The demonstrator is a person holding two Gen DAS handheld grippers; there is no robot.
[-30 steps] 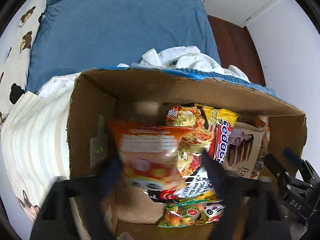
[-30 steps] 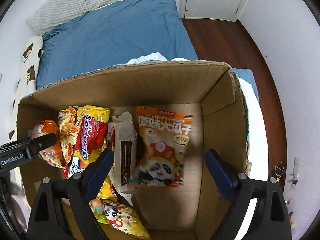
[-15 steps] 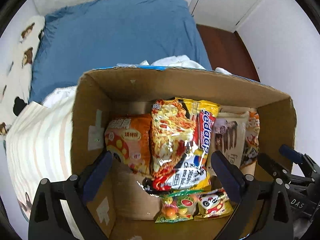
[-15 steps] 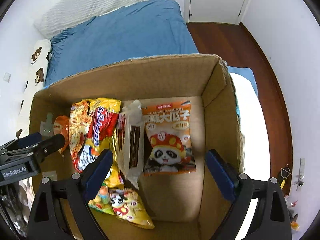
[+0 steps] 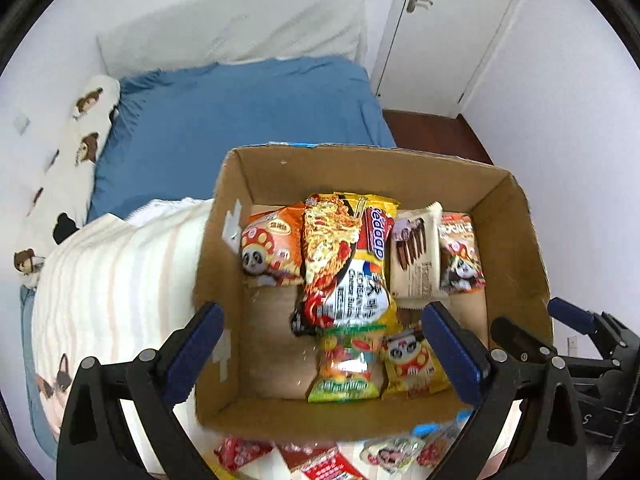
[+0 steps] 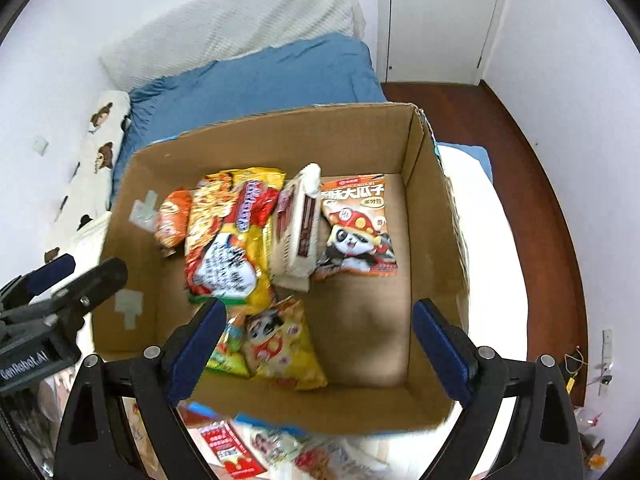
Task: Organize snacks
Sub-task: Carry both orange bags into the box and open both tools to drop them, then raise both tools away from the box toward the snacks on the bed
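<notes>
A cardboard box (image 5: 516,240) (image 6: 428,184) stands on the bed and holds several snack packs. An orange panda pack (image 5: 272,248) lies at its left, next to a yellow noodle pack (image 5: 348,264) (image 6: 232,240), a beige chocolate-stick pack (image 5: 416,256) (image 6: 296,228) and another orange panda pack (image 6: 356,228). A green candy pack (image 5: 348,364) and a yellow panda pack (image 5: 412,364) (image 6: 280,344) lie nearer. My left gripper (image 5: 322,348) is open and empty above the box's near part. My right gripper (image 6: 316,344) is open and empty above the box's near wall.
Loose snack packs (image 5: 320,460) (image 6: 232,452) lie on the bed in front of the box. A striped blanket (image 5: 112,280) lies left of it. A blue sheet (image 6: 256,84) and a pillow (image 6: 240,20) lie behind. Wooden floor (image 6: 532,168) and a door (image 6: 436,16) are at the right.
My left gripper let go of the orange panda pack, which now lies in the box's left side. Both grippers have drawn back and up from the box.
</notes>
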